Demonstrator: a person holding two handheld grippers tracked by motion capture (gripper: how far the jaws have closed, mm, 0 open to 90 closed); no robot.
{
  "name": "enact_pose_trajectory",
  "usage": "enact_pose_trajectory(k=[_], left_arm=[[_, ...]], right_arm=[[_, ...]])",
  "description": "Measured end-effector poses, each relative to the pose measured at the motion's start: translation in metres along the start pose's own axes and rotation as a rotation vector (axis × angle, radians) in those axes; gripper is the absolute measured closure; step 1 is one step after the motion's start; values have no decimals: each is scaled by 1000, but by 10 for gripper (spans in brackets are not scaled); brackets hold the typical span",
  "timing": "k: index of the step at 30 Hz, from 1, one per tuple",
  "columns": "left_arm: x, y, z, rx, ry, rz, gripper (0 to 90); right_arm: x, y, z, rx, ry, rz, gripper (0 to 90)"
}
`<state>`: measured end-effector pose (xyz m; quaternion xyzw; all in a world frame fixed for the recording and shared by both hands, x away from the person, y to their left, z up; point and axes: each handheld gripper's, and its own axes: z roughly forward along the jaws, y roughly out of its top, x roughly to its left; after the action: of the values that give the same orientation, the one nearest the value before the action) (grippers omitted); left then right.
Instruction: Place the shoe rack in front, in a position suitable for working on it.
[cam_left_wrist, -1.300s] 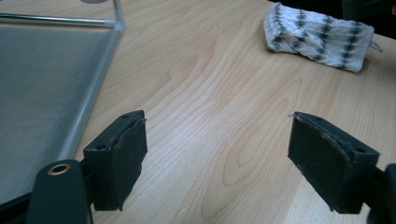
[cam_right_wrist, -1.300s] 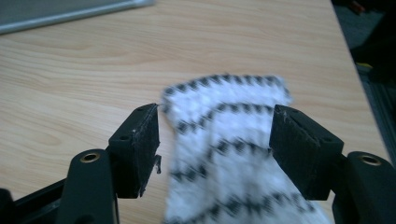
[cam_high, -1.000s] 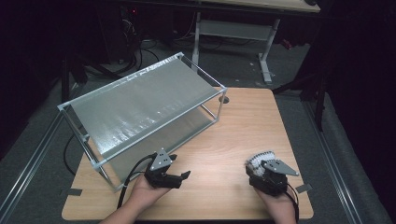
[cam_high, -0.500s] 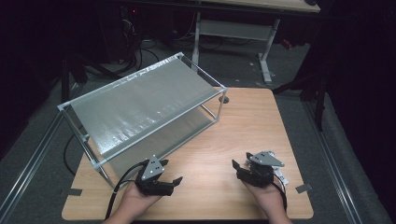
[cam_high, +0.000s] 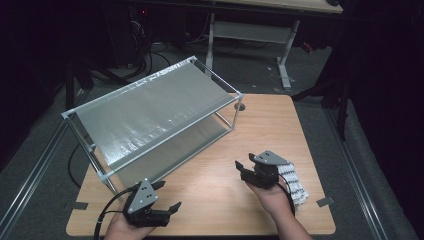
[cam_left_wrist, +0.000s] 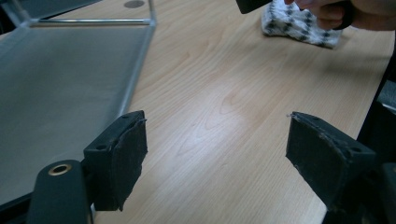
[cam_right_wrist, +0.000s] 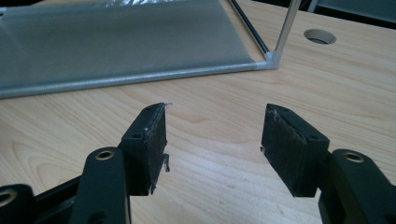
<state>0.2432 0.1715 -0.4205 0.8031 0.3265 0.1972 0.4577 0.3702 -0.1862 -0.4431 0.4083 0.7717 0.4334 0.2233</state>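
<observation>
A two-shelf metal rack (cam_high: 155, 110) with grey mesh shelves stands on the left half of the wooden table (cam_high: 260, 120). A white cloth with a black pattern (cam_high: 295, 182) lies at the near right, just behind the right hand. My right gripper (cam_high: 245, 165) points left toward the rack, away from the cloth. Its jaws have just been closing a little, and in the right gripper view the right gripper (cam_right_wrist: 215, 140) is open over bare wood. My left gripper (cam_high: 167, 195) is at the near left edge; in its own view the left gripper (cam_left_wrist: 215, 154) is open wide and empty. The cloth (cam_left_wrist: 299, 23) lies far off, under the other hand.
The rack's lower shelf (cam_right_wrist: 116, 42) lies just ahead of the right jaws, with its corner post (cam_right_wrist: 273, 58) to the right. A round cable hole (cam_high: 241, 107) sits beside the rack's far corner. Bare wood lies between the two grippers. A second desk (cam_high: 250, 30) stands behind.
The right gripper has moved left off the cloth, which now lies on the table behind it. The left gripper has drawn back toward the near left edge.
</observation>
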Motion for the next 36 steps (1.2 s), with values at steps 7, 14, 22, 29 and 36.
enact_pose_trajectory(k=[7, 14, 22, 29, 36], left_arm=[[12, -26, -54, -105, 35, -154, 244], [25, -53, -86, -96, 148, -197, 254], [41, -66, -94, -107, 273, -226, 261], [52, -69, -87, -68, 322, -242, 271], [55, -68, -78, -65, 307, -245, 335]], right_arm=[[-1, 2, -1, -9, 20, 14, 405], [-1, 3, -4, -3, 46, 1, 463], [-5, 1, -4, 8, 37, -20, 457], [-12, 0, -7, -7, 32, 1, 446], [-11, -3, -12, -33, -20, -42, 458]])
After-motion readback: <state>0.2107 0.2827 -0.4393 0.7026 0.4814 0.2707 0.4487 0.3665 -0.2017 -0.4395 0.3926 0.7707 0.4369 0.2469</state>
